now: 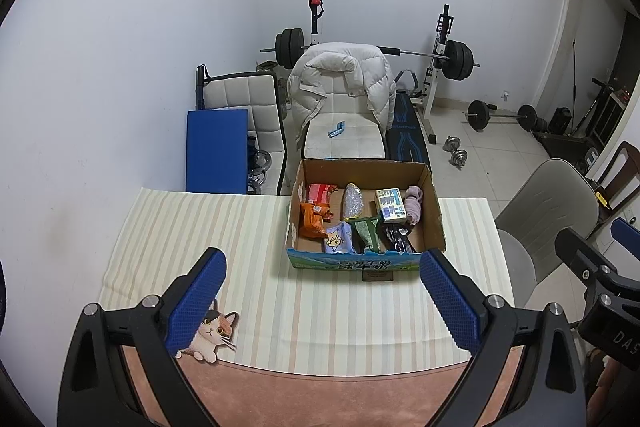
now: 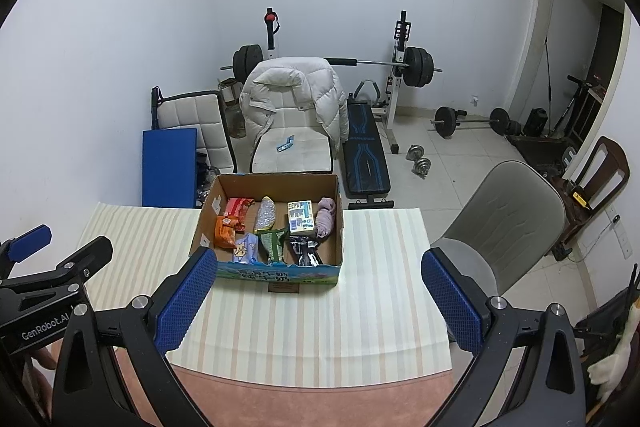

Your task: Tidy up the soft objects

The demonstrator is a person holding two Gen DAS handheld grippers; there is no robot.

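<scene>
A cardboard box (image 1: 436,211) stands on the striped cloth (image 1: 200,227) at the far middle of the table; it also shows in the right wrist view (image 2: 340,223). Inside lie an orange snack bag (image 1: 311,221), a red packet (image 1: 320,193), a silvery pouch (image 1: 353,201), a blue-white carton (image 1: 390,203), a pink sock (image 1: 414,205), a light blue cartoon packet (image 1: 339,242), a green cloth (image 1: 366,233) and a dark item (image 1: 398,237). My left gripper (image 1: 322,265) is open and empty, in front of the box. My right gripper (image 2: 320,265) is open and empty too.
A cat sticker (image 1: 214,333) lies by the left finger. A grey chair (image 2: 504,223) stands right of the table. A chair with a white jacket (image 1: 340,83), a blue mat (image 1: 216,151) and barbell gear (image 1: 456,59) stand behind.
</scene>
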